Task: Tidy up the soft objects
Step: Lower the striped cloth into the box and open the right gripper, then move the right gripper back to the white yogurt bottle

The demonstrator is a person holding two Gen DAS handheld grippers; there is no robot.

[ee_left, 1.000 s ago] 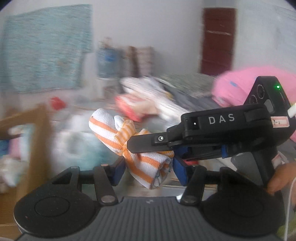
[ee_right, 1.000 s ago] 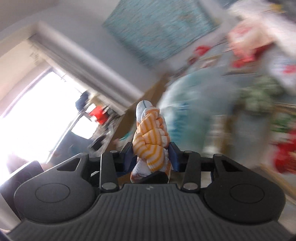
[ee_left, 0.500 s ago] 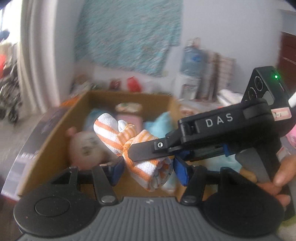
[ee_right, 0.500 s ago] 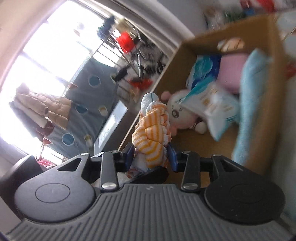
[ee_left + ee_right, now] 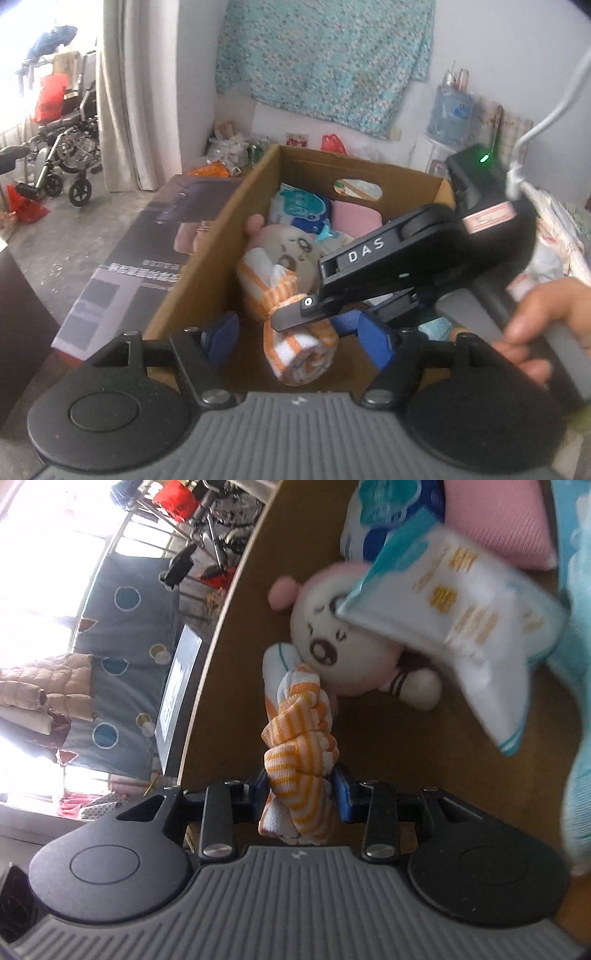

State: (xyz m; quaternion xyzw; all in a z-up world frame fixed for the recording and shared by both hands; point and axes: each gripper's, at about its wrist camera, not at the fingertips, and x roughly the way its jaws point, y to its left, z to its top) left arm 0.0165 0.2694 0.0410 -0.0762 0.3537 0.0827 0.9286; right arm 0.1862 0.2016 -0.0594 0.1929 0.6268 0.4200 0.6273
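right tongs (image 5: 301, 788): clamped on the orange-striped cloth (image 5: 299, 746), closing tighter
left tongs (image 5: 299, 341): just spread wider, pads clear of cloth
cardboard box (image 5: 207, 266): plush toy (image 5: 354, 653) at 12 o'clock of cloth

The towel's (image 5: 299, 760) bottom end hides below the jaws; a blurry white packet (image 5: 461, 627) covers the plush toy (image 5: 354, 657).

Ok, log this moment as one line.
right gripper: shut on striped cloth | left gripper: open, just released | cloth over cardboard box beside plush toy

Black grippers (image 5: 295, 339), blue-padded fingers (image 5: 375, 341), "DAS" lettering.
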